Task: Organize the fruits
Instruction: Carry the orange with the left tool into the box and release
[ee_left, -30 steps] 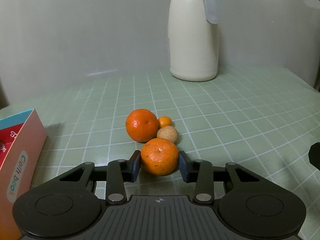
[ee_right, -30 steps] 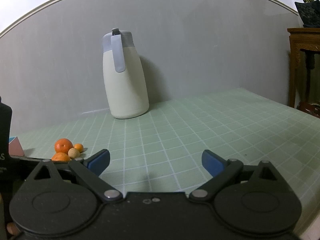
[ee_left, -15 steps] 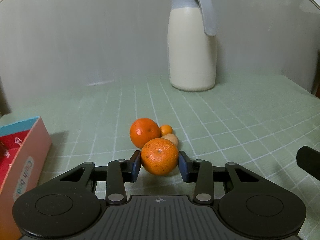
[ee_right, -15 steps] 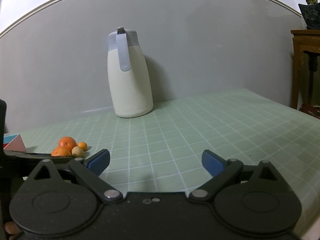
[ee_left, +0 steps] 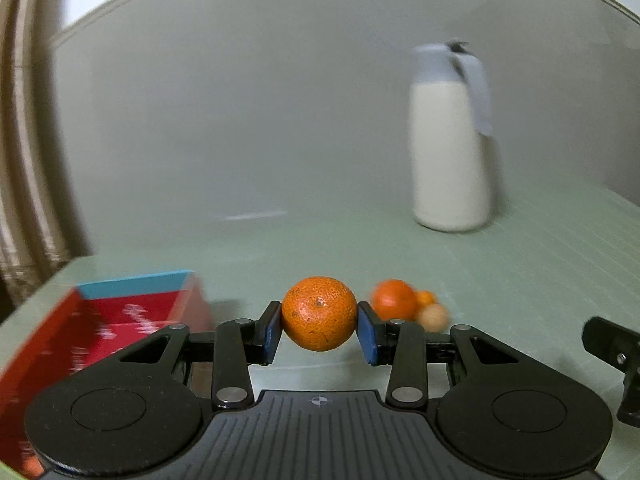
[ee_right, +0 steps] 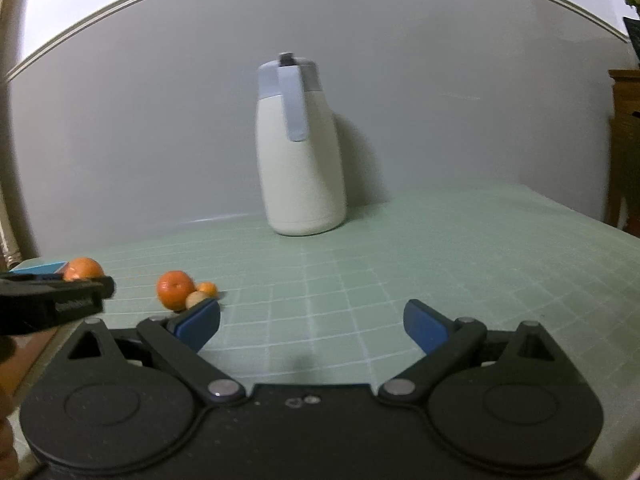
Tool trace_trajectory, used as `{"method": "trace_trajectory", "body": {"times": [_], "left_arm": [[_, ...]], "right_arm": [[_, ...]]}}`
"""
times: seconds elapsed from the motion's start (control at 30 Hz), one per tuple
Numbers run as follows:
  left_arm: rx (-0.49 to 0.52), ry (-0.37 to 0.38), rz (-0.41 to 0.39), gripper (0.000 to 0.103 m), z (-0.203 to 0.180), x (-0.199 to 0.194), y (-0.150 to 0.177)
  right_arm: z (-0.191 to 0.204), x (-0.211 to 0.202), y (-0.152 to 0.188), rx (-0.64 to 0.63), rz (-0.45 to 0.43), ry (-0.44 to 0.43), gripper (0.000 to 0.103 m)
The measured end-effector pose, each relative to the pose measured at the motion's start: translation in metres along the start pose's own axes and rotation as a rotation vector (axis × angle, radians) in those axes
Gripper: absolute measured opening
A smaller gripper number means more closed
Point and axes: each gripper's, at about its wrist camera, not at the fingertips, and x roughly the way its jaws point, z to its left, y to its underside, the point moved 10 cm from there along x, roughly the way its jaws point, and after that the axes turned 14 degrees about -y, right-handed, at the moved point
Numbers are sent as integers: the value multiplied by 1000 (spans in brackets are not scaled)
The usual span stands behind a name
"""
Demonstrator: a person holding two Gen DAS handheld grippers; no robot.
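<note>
The mandarin (ee_left: 319,313) is sitting squarely between the blue pads (ee_left: 273,334) of your left gripper (ee_left: 319,334), which is clamping it on both sides and holding it clear of the counter (ee_left: 520,280). Just to its right and a little further away, three fruits are lying on the counter: a second mandarin (ee_left: 394,299), a tiny orange one (ee_left: 425,297) and a pale round one (ee_left: 434,317), all touching or nearly so. To the left, the open red box (ee_left: 120,320) with the blue rim is lying near, its mouth facing up, so you are carrying the fruit with the box on the left of your gripper and slightly below it; I judge that is where it is going. Your right gripper (ee_right: 312,326) is hanging wide and empty near the fruit cluster. The white jug (ee_right: 300,160) is standing well apart by the wall.
</note>
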Motion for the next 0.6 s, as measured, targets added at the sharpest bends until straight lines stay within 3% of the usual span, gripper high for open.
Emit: {"method": "trace_trajectory", "body": {"times": [0.2,0.6], "left_arm": [[-51,-122,14,40,61,9,4],[-128,-310,158,40,153,35,41]], "right_arm": [[32,12,2,-28,13,-53,99],[93,36,11,-92,45,-158,99]]}}
